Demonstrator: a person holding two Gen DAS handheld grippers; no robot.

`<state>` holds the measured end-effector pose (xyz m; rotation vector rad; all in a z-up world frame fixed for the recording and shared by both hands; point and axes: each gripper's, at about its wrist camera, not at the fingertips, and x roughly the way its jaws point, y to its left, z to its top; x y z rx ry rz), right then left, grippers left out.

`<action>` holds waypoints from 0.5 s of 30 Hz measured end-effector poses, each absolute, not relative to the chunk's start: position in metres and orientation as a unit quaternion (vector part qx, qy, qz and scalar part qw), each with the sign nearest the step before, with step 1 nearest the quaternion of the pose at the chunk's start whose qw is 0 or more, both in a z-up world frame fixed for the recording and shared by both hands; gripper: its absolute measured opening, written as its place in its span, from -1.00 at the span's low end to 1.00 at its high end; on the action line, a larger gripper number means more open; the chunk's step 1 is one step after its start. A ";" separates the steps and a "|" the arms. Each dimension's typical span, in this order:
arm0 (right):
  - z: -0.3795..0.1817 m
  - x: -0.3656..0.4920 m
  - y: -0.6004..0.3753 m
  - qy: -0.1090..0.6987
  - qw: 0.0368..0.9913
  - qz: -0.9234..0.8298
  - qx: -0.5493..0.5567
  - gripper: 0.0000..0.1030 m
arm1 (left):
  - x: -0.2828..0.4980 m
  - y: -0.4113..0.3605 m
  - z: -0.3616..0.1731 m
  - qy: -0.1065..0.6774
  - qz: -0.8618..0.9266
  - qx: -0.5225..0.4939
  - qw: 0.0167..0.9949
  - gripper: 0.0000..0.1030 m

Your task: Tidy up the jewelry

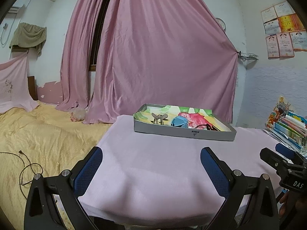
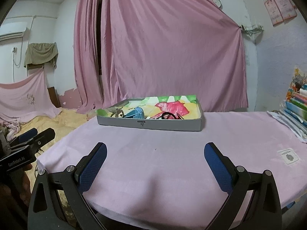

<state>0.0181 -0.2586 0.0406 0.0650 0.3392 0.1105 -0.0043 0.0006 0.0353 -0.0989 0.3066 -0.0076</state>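
The right gripper [image 2: 155,154] hung with its blue-padded fingers [image 2: 91,167] spread wide above the near edge of the pink-covered table [image 2: 172,153], holding nothing. A shallow grey tray [image 2: 149,123] sat toward the far edge (a blue clip [image 2: 136,113] and dark cords [image 2: 168,115] lay inside). The left gripper [image 2: 36,135] showed off the table's left edge.

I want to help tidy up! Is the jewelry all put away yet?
It looks nearly finished. A tan hair clip, a blue clip and dark bands already sit in the grey tray. Both tools, left and right, are open and empty. No loose jewelry shows on the pink cloth.
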 end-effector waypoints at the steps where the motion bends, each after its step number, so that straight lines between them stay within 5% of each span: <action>1: 0.041 0.016 -0.258 0.167 0.984 0.055 0.032 0.94 | -0.005 -0.001 0.036 0.152 -0.003 -0.048 0.987 0.99; 15: 0.043 0.011 -0.256 0.167 0.984 0.061 0.032 0.94 | -0.013 0.000 0.031 0.152 -0.002 -0.042 0.987 0.99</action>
